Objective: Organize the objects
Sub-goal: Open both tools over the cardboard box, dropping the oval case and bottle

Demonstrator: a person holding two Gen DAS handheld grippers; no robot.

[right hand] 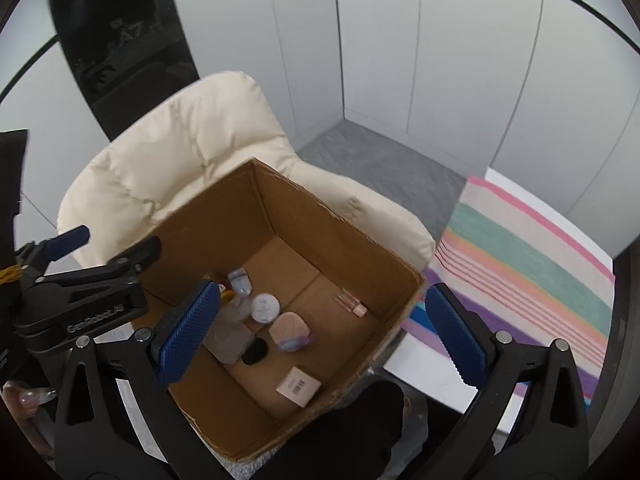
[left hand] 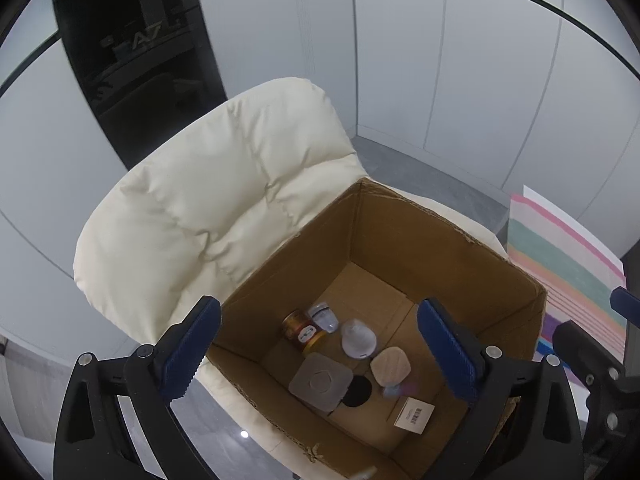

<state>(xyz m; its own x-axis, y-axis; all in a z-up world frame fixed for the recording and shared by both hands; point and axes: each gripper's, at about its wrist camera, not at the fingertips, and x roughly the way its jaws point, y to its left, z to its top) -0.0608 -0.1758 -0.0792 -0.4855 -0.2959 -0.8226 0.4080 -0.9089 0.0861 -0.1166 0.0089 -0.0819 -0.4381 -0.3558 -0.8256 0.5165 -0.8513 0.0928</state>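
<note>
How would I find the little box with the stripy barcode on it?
Look for the big brown cardboard box sitting on the puffy cream chair. Peek at its floor, at the corner nearest the camera, apart from the jars and bottles. The small box lies flat there: it is the only thing with a black barcode on a white label.

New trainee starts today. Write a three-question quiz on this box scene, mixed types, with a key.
1. True or false: the cardboard box sits on a cream padded chair.
2. Which item lies nearest the small barcoded carton? A. red-and-gold can B. scallop-shaped compact C. grey square case
3. How do the jaws of the left gripper and right gripper stand, and what do they hold?

Key: 1 true; 2 B; 3 both open, holding nothing.
</note>
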